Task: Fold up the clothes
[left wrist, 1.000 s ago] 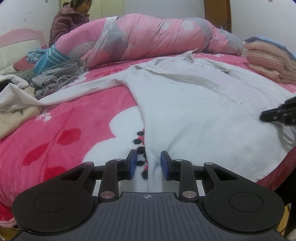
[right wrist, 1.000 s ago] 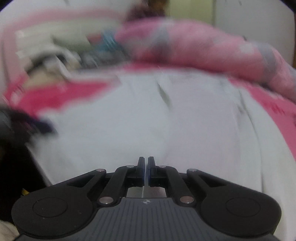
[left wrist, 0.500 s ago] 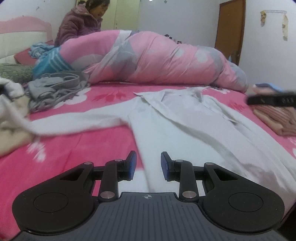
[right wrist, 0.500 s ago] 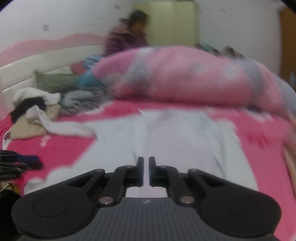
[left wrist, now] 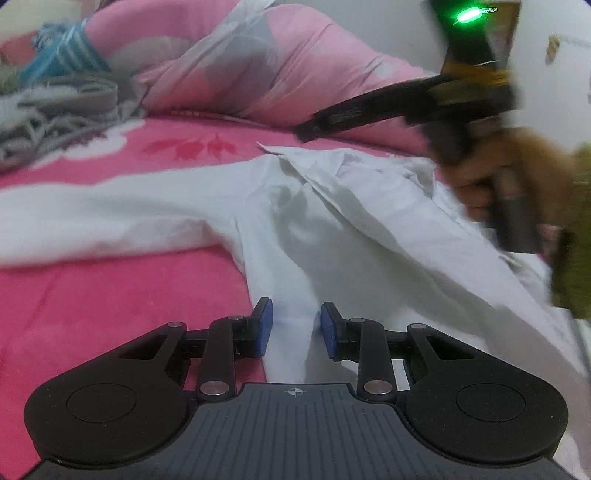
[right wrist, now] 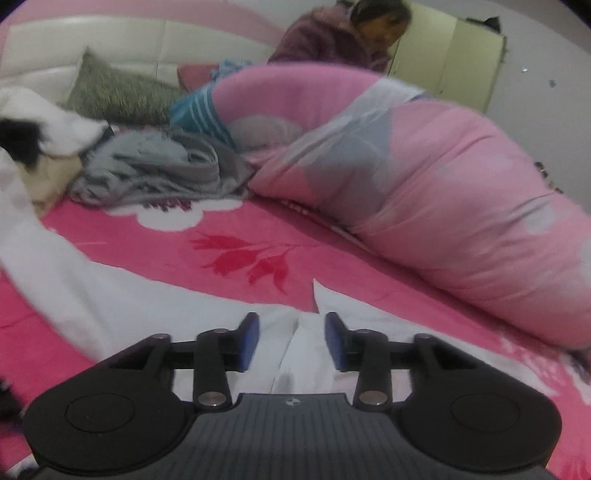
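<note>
A white long-sleeved shirt (left wrist: 332,221) lies spread on the pink flowered bedspread (left wrist: 110,295), one sleeve stretching to the left. My left gripper (left wrist: 293,328) is open just above the shirt's side, below the armpit, with white cloth between its blue pads. In the left wrist view the right gripper (left wrist: 306,133) hovers over the collar, held in a hand (left wrist: 480,192). In the right wrist view my right gripper (right wrist: 291,341) is open over the shirt's collar (right wrist: 321,299), and the white shirt (right wrist: 110,295) runs off to the left.
A rolled pink and grey duvet (right wrist: 424,177) lies across the back of the bed. Grey clothes (right wrist: 155,170), a blue striped garment (right wrist: 199,110) and a white and black heap (right wrist: 33,133) sit at the left. A person (right wrist: 343,33) sits behind the duvet.
Both grippers moved forward over the shirt toward its collar. The right gripper, shut before, is now open. The left stayed open and came down close to the cloth.
</note>
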Tool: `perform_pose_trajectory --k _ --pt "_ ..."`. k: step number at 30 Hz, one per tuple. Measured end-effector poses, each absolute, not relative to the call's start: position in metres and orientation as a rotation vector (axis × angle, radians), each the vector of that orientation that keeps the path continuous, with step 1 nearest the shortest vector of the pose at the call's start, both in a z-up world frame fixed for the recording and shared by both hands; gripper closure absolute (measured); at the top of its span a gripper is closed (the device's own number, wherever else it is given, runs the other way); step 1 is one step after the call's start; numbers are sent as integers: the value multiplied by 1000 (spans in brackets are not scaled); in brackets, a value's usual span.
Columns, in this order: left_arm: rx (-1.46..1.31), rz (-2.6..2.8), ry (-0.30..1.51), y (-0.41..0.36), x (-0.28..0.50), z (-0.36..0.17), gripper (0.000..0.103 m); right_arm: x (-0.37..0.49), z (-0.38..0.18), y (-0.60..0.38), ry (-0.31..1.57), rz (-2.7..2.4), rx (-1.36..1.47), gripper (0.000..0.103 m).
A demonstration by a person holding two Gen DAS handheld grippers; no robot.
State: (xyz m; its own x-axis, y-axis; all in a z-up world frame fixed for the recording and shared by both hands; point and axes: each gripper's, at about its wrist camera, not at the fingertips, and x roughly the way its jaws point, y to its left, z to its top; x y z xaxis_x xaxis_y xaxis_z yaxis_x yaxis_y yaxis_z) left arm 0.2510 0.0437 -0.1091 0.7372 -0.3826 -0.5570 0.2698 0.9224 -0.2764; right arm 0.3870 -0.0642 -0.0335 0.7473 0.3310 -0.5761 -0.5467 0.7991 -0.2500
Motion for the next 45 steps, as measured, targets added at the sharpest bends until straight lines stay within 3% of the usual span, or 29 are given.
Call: perform_pose_trajectory --k 5,8,13,16,19,22,27,32,38,39,42,45 --pt "-236 -382 647 50 251 -110 74 436 -71 -54 597 466 -425 56" --pt "-265 -391 648 54 251 -111 74 451 -85 -63 629 442 -357 62" --pt "-275 -394 650 54 253 -111 74 456 -91 -98 612 414 -161 94" --pt "-285 -399 650 55 255 -113 74 460 -95 -108 619 417 -138 101" --pt "-307 -406 653 59 256 -114 74 461 -85 -126 603 445 -14 101" --pt "-310 -406 655 59 257 -114 74 457 -76 -172 563 449 283 101" --pt "-305 -405 655 58 258 -114 74 459 -104 -244 588 307 638 101" --pt "-304 -405 655 58 258 -114 74 464 -139 -290 655 188 900 101" --pt "-302 -405 656 57 258 -113 74 463 -121 -292 648 164 883 97" --pt "-302 -406 655 58 258 -113 74 467 -116 -291 655 173 873 92" --pt "-304 -407 655 57 257 -113 74 483 -105 -284 673 196 834 55" --pt "-311 -409 656 58 257 -113 74 504 -97 -272 690 217 786 54"
